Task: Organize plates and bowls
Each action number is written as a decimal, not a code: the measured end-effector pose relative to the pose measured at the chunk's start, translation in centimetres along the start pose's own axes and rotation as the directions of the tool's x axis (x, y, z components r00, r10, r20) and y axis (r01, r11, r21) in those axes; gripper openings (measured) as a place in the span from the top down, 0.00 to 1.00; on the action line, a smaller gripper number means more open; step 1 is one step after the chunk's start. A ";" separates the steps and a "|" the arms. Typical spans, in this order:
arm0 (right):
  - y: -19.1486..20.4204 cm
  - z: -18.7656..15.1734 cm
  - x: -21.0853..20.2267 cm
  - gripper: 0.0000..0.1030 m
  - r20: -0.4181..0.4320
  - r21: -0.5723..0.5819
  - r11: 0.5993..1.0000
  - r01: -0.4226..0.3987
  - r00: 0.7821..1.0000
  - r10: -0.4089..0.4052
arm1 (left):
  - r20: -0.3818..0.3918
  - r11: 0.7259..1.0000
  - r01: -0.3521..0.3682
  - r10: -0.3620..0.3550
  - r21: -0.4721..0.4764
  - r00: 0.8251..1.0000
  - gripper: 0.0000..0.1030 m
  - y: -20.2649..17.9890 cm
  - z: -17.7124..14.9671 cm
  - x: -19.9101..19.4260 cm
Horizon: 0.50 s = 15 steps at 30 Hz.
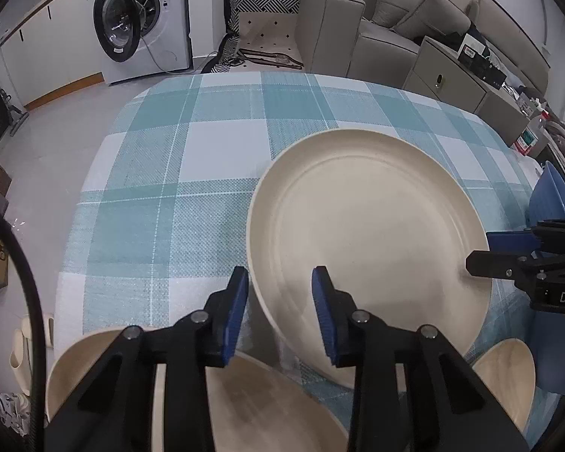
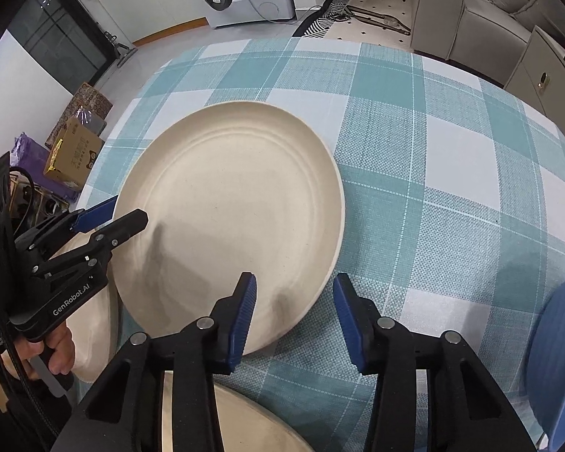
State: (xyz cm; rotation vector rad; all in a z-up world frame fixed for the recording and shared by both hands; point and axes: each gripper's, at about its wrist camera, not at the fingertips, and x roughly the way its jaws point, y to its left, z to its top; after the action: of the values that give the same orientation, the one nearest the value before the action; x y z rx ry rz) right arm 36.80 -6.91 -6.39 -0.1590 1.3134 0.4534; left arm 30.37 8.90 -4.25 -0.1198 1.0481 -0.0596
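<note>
While the large cream plate [image 1: 369,233] lay flat on the checked cloth of the counter [image 2: 452,143], both grippers straddled its rim from opposite sides. Being round, it had no long axis and pointed nowhere; it faced up, its shallow well open. The left gripper [image 1: 280,301] sat at the plate's near left edge, one blue finger outside the rim, the other over the well; its fingers stood partly spread and were not seen pressing on the rim. The right gripper [image 2: 293,303] sat at the near right edge likewise, fingers partly spread, rim between them, no contact visible. Neither hand looked nearer; the coming move probably turned on both pairs closing onto the rim evenly. Nearer than the plate lay another cream plate [image 1: 267,406], with a cream bowl [image 1: 508,373] to its right and a blue dish [image 2: 561,358] at the far right edge.
</note>
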 end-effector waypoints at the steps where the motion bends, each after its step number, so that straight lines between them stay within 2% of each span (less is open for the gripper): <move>1: 0.0 0.0 0.0 0.63 -0.001 0.002 1.000 0.003 1.000 -0.003 | -0.003 1.000 0.001 -0.001 0.002 1.000 0.72 0.0 0.0 0.1; 6: -0.1 -0.1 0.1 0.71 -0.003 0.000 1.000 0.012 1.000 -0.012 | -0.002 1.000 -0.018 0.018 0.007 1.000 0.80 -0.1 -0.1 0.2; 11: -0.3 -0.2 -0.3 0.79 0.017 -0.002 1.000 0.031 0.999 -0.031 | 0.007 1.000 -0.027 0.027 0.011 1.000 0.82 0.0 -0.1 0.1; 15: -0.1 -0.5 -0.7 0.81 0.038 -0.018 0.999 0.046 0.998 -0.045 | 0.027 0.999 -0.044 0.044 0.021 0.999 0.82 -0.3 -0.1 -0.3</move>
State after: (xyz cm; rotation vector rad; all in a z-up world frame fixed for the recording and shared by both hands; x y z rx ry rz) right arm 36.28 -7.33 -5.90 -0.1951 1.2665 0.4284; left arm 30.09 8.67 -3.97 -0.0779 1.0225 -0.0291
